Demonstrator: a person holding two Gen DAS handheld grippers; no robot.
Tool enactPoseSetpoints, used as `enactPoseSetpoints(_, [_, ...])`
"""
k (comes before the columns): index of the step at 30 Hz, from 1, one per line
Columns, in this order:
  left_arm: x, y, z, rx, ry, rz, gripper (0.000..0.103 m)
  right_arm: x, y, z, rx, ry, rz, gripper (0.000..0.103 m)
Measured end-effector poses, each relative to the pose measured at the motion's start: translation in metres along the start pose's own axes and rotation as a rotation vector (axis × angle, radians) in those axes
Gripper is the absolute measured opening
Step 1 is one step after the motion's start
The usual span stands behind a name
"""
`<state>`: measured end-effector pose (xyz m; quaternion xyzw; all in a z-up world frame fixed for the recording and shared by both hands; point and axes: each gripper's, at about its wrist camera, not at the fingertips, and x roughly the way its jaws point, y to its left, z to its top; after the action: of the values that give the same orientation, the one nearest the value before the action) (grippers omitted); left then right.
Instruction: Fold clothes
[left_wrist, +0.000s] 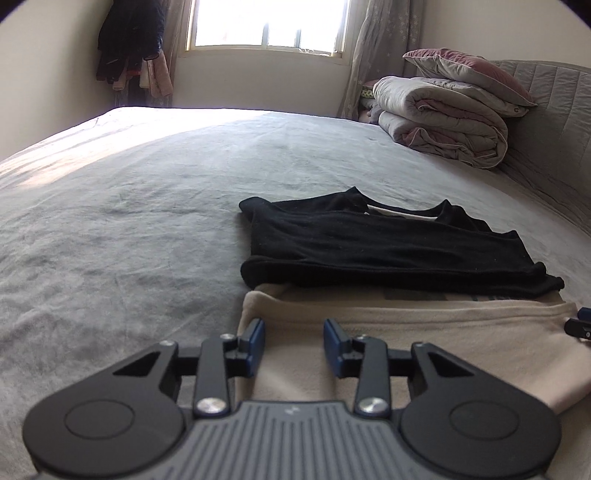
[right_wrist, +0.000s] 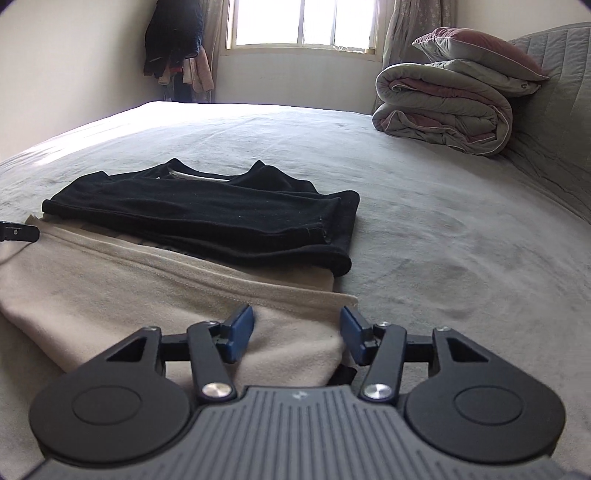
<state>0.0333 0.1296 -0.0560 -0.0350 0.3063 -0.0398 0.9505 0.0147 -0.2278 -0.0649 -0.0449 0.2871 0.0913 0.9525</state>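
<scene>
A garment lies on the grey bed, its beige lower half (left_wrist: 424, 343) folded toward me and its black upper part (left_wrist: 388, 247) with folded-in sleeves beyond. My left gripper (left_wrist: 294, 341) hovers over the beige fold's left end, jaws apart, no cloth pinched between the blue pads. My right gripper (right_wrist: 297, 334) stands over the beige cloth (right_wrist: 147, 291) at its right corner, jaws wide, pads clear of the fabric. The black part (right_wrist: 207, 218) lies beyond it. Each gripper's tip shows at the edge of the other's view: the right one (left_wrist: 580, 326), the left one (right_wrist: 18, 232).
The grey bed sheet (left_wrist: 129, 221) spreads wide to the left and far side. A rolled duvet (left_wrist: 443, 122) with a pillow (left_wrist: 469, 70) on it sits at the padded headboard (left_wrist: 554, 122), far right. Dark clothes (left_wrist: 129, 40) hang in the corner by the window (left_wrist: 269, 26).
</scene>
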Motion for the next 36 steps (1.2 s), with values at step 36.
enactPoseSetpoints(36, [-0.033, 0.097, -0.05, -0.86, 0.425, -0.44, 0.055, -0.046, -0.074, -0.029, 0.797, 0.345, 0.428, 0.06])
